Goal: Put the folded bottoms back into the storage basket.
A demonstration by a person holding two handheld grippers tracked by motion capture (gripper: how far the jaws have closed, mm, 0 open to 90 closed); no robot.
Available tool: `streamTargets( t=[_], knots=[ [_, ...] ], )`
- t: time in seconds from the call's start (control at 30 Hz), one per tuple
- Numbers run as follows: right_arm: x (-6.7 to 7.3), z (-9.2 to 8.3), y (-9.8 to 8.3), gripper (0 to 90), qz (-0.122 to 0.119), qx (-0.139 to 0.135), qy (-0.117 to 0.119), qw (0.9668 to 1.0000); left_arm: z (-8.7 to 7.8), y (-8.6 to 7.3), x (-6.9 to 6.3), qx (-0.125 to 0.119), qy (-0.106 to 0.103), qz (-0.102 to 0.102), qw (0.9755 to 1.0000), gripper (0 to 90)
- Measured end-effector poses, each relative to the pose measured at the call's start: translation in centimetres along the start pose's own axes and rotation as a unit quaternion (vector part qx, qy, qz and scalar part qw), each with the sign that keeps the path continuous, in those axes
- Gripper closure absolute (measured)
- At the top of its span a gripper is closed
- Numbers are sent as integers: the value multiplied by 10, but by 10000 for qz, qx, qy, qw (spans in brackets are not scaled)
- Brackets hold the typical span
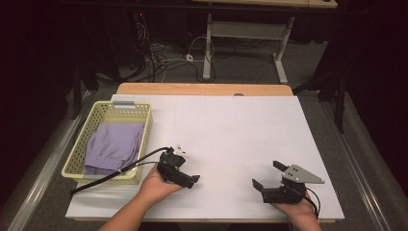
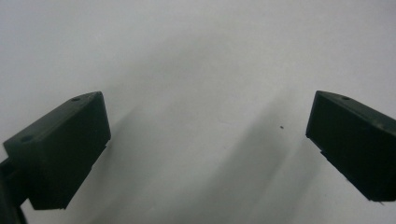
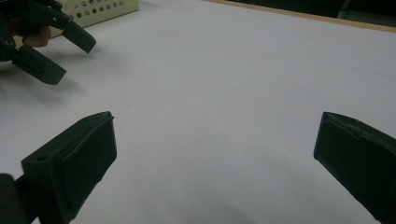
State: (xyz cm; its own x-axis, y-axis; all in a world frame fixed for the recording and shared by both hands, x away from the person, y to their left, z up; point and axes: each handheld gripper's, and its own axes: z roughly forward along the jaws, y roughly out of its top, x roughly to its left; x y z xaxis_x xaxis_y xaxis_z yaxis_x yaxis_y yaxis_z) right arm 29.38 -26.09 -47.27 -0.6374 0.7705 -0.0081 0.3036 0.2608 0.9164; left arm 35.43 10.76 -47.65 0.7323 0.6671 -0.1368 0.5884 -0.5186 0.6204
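Soft lilac cloth [image 1: 114, 144] in perforated plastic basket [image 1: 82, 144]; matt white tabletop [image 1: 231, 139].

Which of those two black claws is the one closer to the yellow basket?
The left claw, which sits just right of the yellow basket holding the purple cloth. The right claw is far across the white table.

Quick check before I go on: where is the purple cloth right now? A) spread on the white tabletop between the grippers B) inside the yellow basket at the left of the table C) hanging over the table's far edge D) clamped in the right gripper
B: in the high view the folded purple cloth lies inside the yellow basket, and both grippers' jaws stand open with nothing between them.
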Motion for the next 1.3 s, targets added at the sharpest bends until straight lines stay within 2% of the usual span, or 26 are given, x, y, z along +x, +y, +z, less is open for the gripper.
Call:
streamTargets(
  t=[0.1, 0.17, 0.23, 0.3, 0.37, 0.47, 0.53, 0.63, 0.73, 0.83, 0.9, 0.93, 0.97, 1.03, 1.07, 1.13, 1.17, 1.23, 1.3],
  knots=[
    [-1, 1, -1, 4, 10, 12, -27, 10000, 0, -4, 2, -335, -70, -61, 9994, 0],
    [-2, 0, -1, 4, 43, -4, -38, 10000, -1, -8, 3, -599, -108, -88, 9981, 0],
    [-3, 1, -1, 4, 89, -27, -59, 9999, -3, -11, 4, -889, -136, -132, 9959, 0],
    [-5, 1, -1, 4, 132, -66, -89, 9999, -6, -14, 5, -1156, -162, -75, 9931, 0],
    [-4, 1, -3, 4, 125, -66, -108, 9998, -9, -17, 5, -1468, -156, 12, 9890, 0],
    [-4, -2, -5, 4, 92, -128, -155, 9998, -13, -22, 6, -1911, -390, 40, 9808, 0],
    [-3, -5, -7, 4, 6, -231, -169, 9996, -16, -27, 6, -2208, -427, 66, 9744, 0],
    [-1, -11, -9, 4, 45, -360, -207, 9991, -20, -34, 3, -2533, -388, 163, 9665, 0],
    [0, -17, -10, 4, 113, -410, -219, 9989, -25, -38, -3, -2634, -334, 306, 9636, 0],
    [0, -25, -11, 4, 133, -563, -272, 9980, -29, -44, -7, -2768, -248, 425, 9597, 0],
    [0, -31, -12, 4, 181, -681, -283, 9971, -29, -49, -9, -2761, -277, 424, 9598, 0],
    [-1, -33, -13, 4, 210, -737, -279, 9967, -30, -52, -9, -2786, -296, 444, 9589, 0],
    [-1, -35, -14, 4, 226, -760, -293, 9964, -32, -55, -11, -2894, -267, 510, 9555, 0],
    [-2, -38, -16, 4, 208, -780, -339, 9962, -37, -61, -14, -3178, -194, 601, 9461, 0],
    [-2, -40, -16, 4, 207, -802, -351, 9959, -38, -62, -14, -3262, -202, 628, 9430, 0],
    [-3, -41, -18, 4, 225, -860, -369, 9954, -36, -61, -14, -3214, -262, 622, 9445, 0],
    [-3, -41, -18, 4, 231, -892, -368, 9951, -36, -61, -13, -3215, -263, 612, 9445, 0],
    [-3, -40, -19, 4, 238, -894, -358, 9951, -36, -61, -14, -3249, -267, 652, 9431, 0],
    [-2, -38, -20, 4, 205, -853, -352, 9955, -36, -61, -13, -3234, -281, 668, 9435, 0]
  ],
)
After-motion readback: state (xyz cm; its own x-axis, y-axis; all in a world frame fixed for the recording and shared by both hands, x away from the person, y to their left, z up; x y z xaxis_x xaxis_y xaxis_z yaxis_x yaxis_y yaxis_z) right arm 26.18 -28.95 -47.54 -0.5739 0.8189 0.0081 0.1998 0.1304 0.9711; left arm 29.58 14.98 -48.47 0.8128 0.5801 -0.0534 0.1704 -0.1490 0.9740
